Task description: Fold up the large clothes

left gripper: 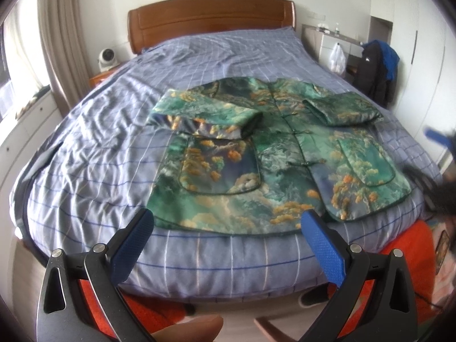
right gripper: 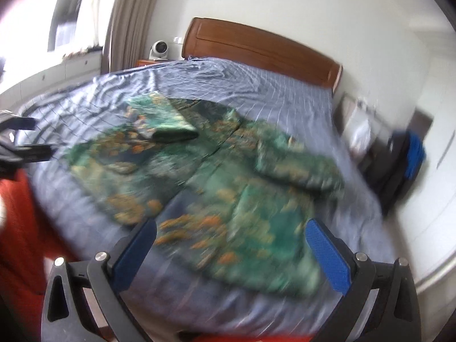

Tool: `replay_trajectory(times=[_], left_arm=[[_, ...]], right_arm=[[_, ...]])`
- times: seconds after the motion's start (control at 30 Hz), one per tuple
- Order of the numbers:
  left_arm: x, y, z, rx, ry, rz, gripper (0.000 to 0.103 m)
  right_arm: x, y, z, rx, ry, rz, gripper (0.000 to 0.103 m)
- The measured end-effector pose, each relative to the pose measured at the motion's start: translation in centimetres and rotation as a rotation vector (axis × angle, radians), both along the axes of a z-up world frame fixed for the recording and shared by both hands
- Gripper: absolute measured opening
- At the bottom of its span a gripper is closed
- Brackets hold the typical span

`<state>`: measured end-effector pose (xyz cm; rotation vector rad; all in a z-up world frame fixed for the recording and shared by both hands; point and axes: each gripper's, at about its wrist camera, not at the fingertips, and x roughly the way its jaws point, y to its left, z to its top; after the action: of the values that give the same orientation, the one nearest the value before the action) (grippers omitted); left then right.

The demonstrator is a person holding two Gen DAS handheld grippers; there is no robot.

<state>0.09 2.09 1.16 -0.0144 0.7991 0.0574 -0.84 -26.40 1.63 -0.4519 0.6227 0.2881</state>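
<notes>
Walls: plain white.
Bed (left gripper: pixel 94 142): blue-grey checked cover, creased, filling most of the room.
Headboard (left gripper: pixel 211 18): brown wood, against the far wall.
Window side: beige curtain (left gripper: pixel 57 28), bright daylight, white drawer units (left gripper: pixel 25 131) beneath.
Nightstand (left gripper: pixel 99 77): wooden, carrying a small white fan (left gripper: pixel 107 57).
Far right: grey-white dresser (left gripper: pixel 336 42), dark and blue clothing (left gripper: pixel 376 65) hung beside it.
Floor: orange rug (left gripper: pixel 413 245).

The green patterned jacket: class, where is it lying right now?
In the left wrist view the green patterned jacket lies spread on the blue checked bedspread, near the bed's foot, sleeves folded in.
</notes>
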Motion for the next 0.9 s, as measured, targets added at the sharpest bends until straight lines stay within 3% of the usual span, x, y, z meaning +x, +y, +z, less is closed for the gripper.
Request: replay_trajectory(times=[0.07,0.17,0.23,0.37,0.4,0.43,0.47,0.5,0.53,0.63,0.73,0.8,0.9], left_arm=[[-0.6,0.1,0.2,0.005,-0.014,0.013,0.103],[-1.3,0.4,0.3,0.021,-0.022,0.036,0.103],[-1.6,0.5,0.2,0.030,-0.012,0.053,0.103],[-1.6,0.8,-0.5,0.039,0.023,0.080,0.103],[-1.5,0.8,-0.5,0.042,0.029,0.079,0.103],[-1.5,0.8,-0.5,0.046,0.031,0.078,0.103],[-1.5,0.8,-0.5,0.053,0.026,0.079,0.103],[-1.4,0.9,-0.4,0.057,0.024,0.080,0.103],[-1.3,0.9,-0.5,0.059,0.023,0.080,0.103],[-0.6,0.8,-1.1,0.049,0.045,0.069,0.103],[0.2,0.2,-1.7,0.039,0.062,0.044,0.103],[0.5,-0.4,-1.9,0.046,0.059,0.027,0.103],[1.2,-0.9,-2.1,0.066,0.064,0.010,0.103]], right_arm=[[3.7,-0.3,-0.8,-0.068,-0.035,0.022,0.103],[12.6,-0.5,-4.2,-0.245,-0.032,0.026,0.102],[18.0,-0.3,-6.8,-0.332,0.023,0.044,0.093],[26.5,0.5,-12.4,-0.409,0.184,0.048,0.088],[28.1,0.2,-13.5,-0.379,0.221,0.029,0.079],[29.4,-0.4,-13.8,-0.332,0.240,-0.005,0.055],[29.9,-0.9,-13.6,-0.302,0.240,-0.033,0.040],[30.5,-2.4,-12.3,-0.207,0.220,-0.093,0.016],[30.5,-3.5,-11.2,-0.142,0.199,-0.124,0.010],[29.7,-9.5,-6.3,0.047,0.110,-0.265,0.010],[27.4,-18.2,-1.9,0.195,0.039,-0.444,0.012],[25.3,-24.5,-0.6,0.232,0.010,-0.576,0.012],[22.5,-31.3,-0.9,0.164,0.003,-0.767,0.012]])
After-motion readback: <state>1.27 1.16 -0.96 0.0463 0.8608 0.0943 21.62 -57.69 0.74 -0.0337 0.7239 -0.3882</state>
